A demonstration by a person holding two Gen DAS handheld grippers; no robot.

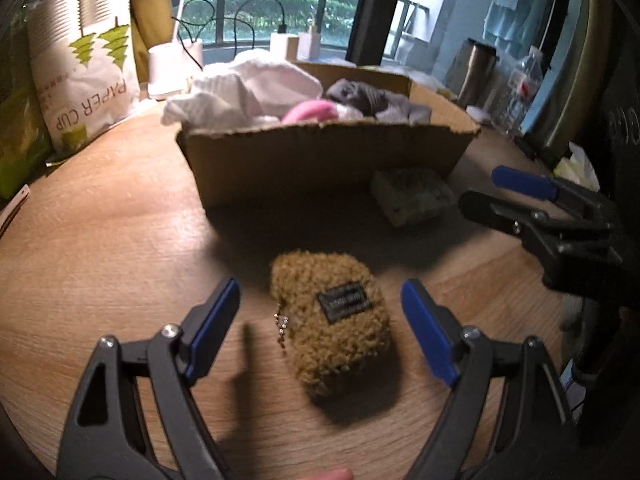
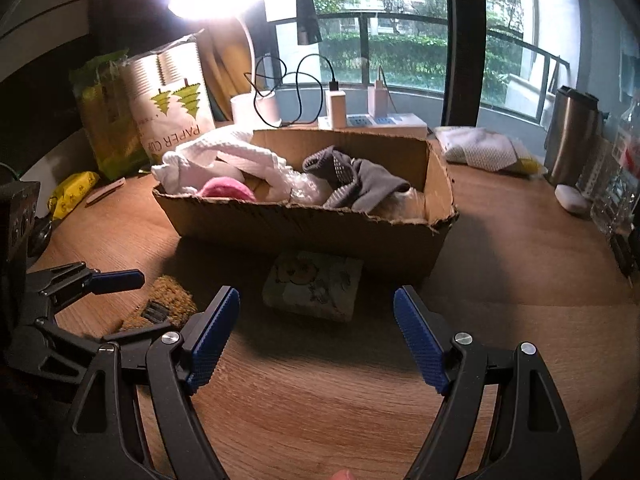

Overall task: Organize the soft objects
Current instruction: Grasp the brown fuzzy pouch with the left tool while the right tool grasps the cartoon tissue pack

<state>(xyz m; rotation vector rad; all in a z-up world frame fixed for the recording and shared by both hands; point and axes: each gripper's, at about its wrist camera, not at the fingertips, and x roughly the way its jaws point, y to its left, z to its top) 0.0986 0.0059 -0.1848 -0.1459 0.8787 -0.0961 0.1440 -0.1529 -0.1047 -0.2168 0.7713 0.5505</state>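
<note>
Both claws hang wide open, holding nothing: the left gripper [image 1: 320, 312] straddles the fuzzy brown pouch [image 1: 330, 328] on the table [image 1: 100, 260], near the cardboard box [image 1: 320, 160]. The right gripper [image 2: 316, 320] faces the patterned sponge [image 2: 314, 286]. Next, I'd judge, each closes and lifts into the box.

text: "PAPER CUP" | on: white cup bag [image 1: 86, 80]; upside down

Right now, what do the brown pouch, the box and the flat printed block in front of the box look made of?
Brown pouch: curly fleece-like pile, matte, with a dark sewn label and small metal bead chain. Box: bare corrugated cardboard, matte, top edges torn ragged. Printed block: pale cartoon print, rounded corners; probably a soft sponge or padded pack, but the blur leaves it open.
</note>
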